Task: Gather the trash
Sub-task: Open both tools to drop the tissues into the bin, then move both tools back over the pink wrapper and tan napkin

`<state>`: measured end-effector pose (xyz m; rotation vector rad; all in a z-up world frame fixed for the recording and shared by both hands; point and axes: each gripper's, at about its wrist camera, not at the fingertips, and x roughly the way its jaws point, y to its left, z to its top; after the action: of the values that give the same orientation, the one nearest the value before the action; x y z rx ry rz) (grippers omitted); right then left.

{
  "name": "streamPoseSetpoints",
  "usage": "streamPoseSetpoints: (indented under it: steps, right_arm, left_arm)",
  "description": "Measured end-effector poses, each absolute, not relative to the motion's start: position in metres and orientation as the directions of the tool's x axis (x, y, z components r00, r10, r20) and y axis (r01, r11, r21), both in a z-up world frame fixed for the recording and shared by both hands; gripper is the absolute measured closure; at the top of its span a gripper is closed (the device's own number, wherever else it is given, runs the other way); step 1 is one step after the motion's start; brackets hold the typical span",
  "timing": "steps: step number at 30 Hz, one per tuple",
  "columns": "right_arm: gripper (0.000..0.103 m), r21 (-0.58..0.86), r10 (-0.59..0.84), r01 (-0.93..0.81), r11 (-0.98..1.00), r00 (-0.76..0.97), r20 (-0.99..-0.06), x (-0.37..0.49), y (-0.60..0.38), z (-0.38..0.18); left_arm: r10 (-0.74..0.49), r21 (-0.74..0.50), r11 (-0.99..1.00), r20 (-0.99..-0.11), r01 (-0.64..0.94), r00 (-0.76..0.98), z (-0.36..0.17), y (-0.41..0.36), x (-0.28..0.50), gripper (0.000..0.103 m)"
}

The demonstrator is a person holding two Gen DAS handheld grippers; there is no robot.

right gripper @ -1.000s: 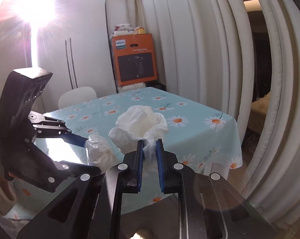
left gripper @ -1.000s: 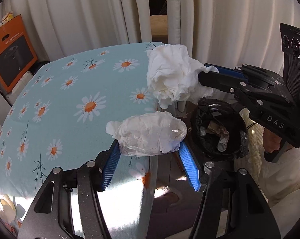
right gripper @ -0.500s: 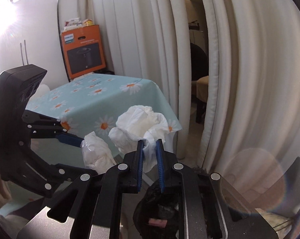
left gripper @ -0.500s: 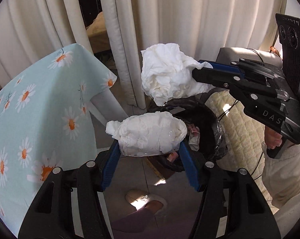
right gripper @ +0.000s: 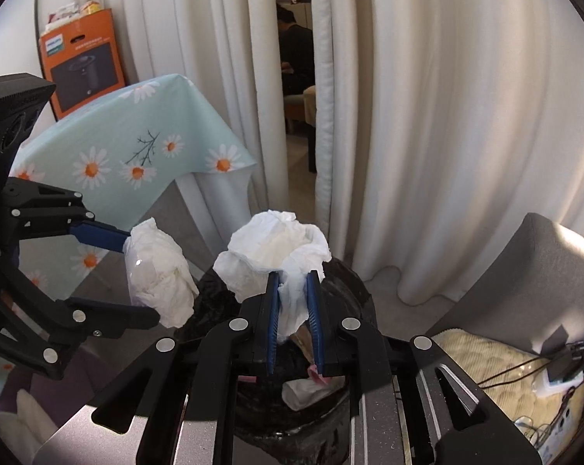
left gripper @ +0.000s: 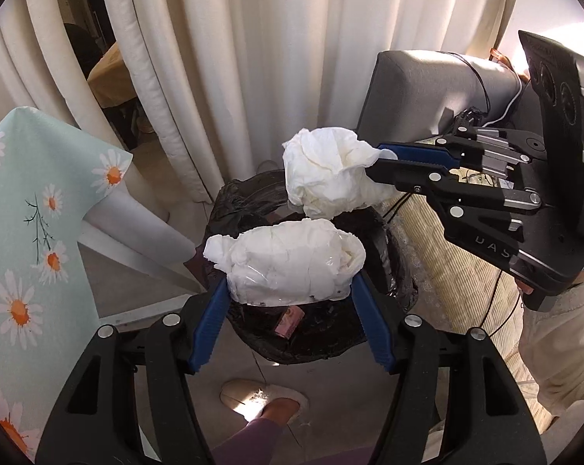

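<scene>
Cream curtains (left gripper: 222, 77) are hanging behind the black-lined trash bin (left gripper: 388, 263), which is sitting on the floor beside the daisy-print tablecloth (left gripper: 24, 209) and already holding a few scraps. Directly over its mouth the left gripper (left gripper: 290, 290) is carrying a plastic-wrapped tissue wad (left gripper: 288, 267); its jaws have just been opening, and the wad is sitting between the blue pads (left gripper: 210, 317), though whether they are pressing on it I cannot tell. Just above and behind, the right gripper (right gripper: 295, 306) is holding a crumpled white tissue (right gripper: 272, 252), its jaws likewise just easing apart while a fold of paper is hanging pinched between them. To finish well, both sets of jaws are probably best spread fully while staying centred over the opening, since light tissue tends to cling to rubber pads; a small shake may be needed. Nearer the camera, a slippered foot (left gripper: 264, 399) is standing by the bin
</scene>
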<state>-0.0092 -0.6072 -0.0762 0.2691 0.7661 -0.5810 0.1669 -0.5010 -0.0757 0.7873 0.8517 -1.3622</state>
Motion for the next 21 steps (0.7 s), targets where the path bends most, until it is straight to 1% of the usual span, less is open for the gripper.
streamPoseSetpoints:
  steps: [1, 2, 4, 6, 13, 21]
  right_arm:
    - [0.072, 0.014, -0.405, 0.601, 0.799, 0.557, -0.725, -0.012, -0.609, -0.079]
    - [0.042, 0.006, -0.425, 0.625, 0.781, 0.538, -0.727, -0.016, -0.610, -0.082]
    - [0.016, -0.013, -0.474, 0.668, 0.744, 0.514, -0.715, -0.022, -0.613, -0.083]
    - [0.016, 0.002, -0.475, 0.681, 0.732, 0.513, -0.715, -0.024, -0.617, -0.081]
    - [0.016, -0.006, -0.474, 0.654, 0.756, 0.541, -0.695, -0.010, -0.606, -0.062]
    - [0.014, -0.047, -0.453, 0.558, 0.828, 0.618, -0.643, 0.024, -0.561, -0.018]
  left_arm:
    - [-0.504, -0.016, 0.060, -0.864, 0.998, 0.016, -0.074, -0.500, 0.167, 0.025]
    - [-0.516, -0.018, 0.067, -0.857, 0.998, 0.019, -0.072, -0.499, 0.167, 0.017]
    - [-0.531, -0.021, 0.078, -0.847, 0.997, 0.024, -0.067, -0.494, 0.168, 0.008]
    - [-0.551, -0.024, 0.079, -0.834, 0.997, 0.024, -0.061, -0.486, 0.169, 0.006]
    - [-0.596, -0.056, 0.173, -0.801, 0.983, 0.059, -0.037, -0.454, 0.181, 0.006]
    - [-0.674, -0.005, 0.219, -0.724, 0.976, 0.148, 0.005, -0.397, 0.174, 0.006]
